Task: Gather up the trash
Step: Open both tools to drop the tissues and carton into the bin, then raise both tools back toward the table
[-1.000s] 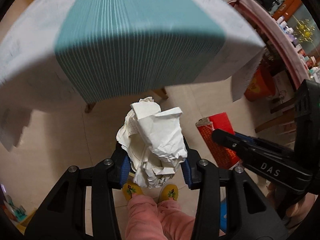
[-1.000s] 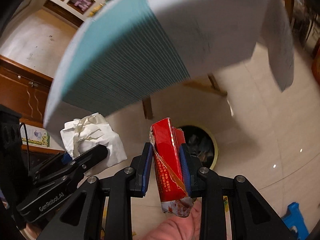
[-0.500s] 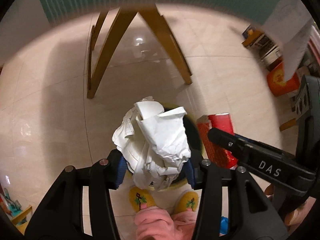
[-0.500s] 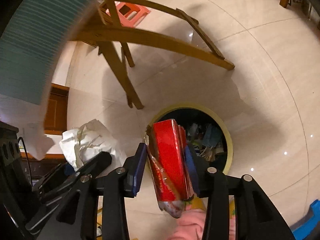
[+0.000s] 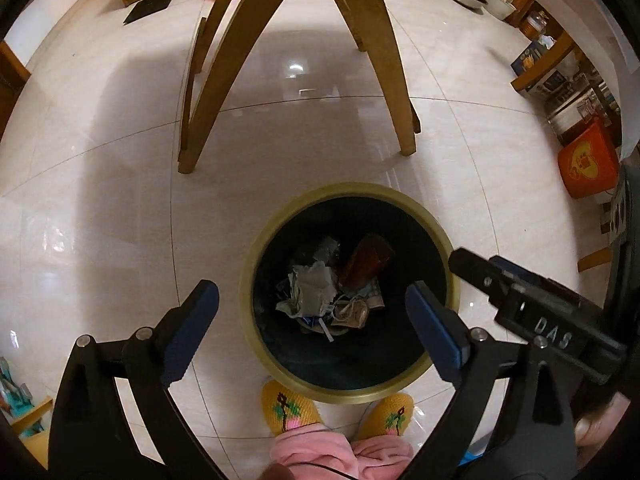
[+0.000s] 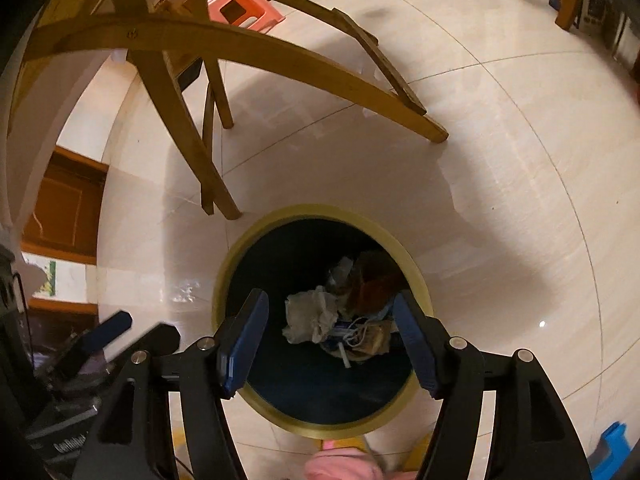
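A round bin with a yellow rim (image 5: 256, 248) (image 6: 224, 272) stands on the floor right below both grippers. Inside lie the crumpled white paper (image 5: 314, 286) (image 6: 310, 314) and the red packet (image 5: 366, 260) (image 6: 374, 280) among other scraps. My left gripper (image 5: 314, 322) hangs wide open over the bin with nothing between its blue pads. My right gripper (image 6: 330, 338) is open too and holds nothing; in the left wrist view it shows as a black arm (image 5: 532, 312) at the right.
Curved wooden table legs (image 5: 390, 60) (image 6: 192, 152) rise just beyond the bin. A person's yellow slippers (image 5: 290, 404) and pink trouser cuffs stand at the bin's near side. An orange box (image 5: 586, 166) sits far right, a pink stool (image 6: 244, 10) behind the legs.
Both grippers opened over the bin: the white paper dropped from the left one and the red packet from the right, and both now lie inside. The views tilted further down toward the floor.
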`<state>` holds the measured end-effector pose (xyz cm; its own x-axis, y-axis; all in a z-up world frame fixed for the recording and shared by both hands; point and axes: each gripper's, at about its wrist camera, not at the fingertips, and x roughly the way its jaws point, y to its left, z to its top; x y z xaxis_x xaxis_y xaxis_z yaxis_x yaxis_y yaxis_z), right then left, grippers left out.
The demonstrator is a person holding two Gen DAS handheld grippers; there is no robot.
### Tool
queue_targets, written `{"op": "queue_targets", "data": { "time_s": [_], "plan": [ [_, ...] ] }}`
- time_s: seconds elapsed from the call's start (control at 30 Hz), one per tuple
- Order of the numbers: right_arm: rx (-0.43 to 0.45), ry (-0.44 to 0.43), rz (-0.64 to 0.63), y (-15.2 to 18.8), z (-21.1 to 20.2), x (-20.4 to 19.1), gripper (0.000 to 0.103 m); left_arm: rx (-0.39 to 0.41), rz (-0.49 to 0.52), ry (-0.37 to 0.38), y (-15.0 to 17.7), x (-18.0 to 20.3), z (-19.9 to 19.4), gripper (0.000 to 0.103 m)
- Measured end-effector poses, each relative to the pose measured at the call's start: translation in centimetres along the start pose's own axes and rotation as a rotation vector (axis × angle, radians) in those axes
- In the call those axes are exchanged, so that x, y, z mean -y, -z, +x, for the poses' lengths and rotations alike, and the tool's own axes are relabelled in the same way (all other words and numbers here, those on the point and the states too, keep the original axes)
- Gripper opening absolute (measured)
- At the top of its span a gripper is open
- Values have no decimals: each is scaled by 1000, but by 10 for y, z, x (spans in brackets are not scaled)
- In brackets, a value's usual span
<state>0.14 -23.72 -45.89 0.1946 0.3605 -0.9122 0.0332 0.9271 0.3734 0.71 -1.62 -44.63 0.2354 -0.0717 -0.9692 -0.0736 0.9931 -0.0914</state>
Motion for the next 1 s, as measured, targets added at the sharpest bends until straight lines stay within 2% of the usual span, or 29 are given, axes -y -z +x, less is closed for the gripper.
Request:
{"op": "queue_targets", "data": {
  "time_s": [0.17, 0.37, 0.73, 1.0],
  "plan": [
    [5, 11, -21, 6, -5, -1, 66, 12, -4, -3, -1, 2, -13, 93],
    [20, 23, -47, 6, -34, -11, 66, 15, -24, 3, -1, 7, -53, 93],
    [42, 27, -55, -5, -140, -36, 66, 46, 25, -14, -6, 34, -155, 93],
    [60, 18, -96, -17, -236, -69, 66, 77, 5, -11, -11, 45, -248, 93]
  ]
}}
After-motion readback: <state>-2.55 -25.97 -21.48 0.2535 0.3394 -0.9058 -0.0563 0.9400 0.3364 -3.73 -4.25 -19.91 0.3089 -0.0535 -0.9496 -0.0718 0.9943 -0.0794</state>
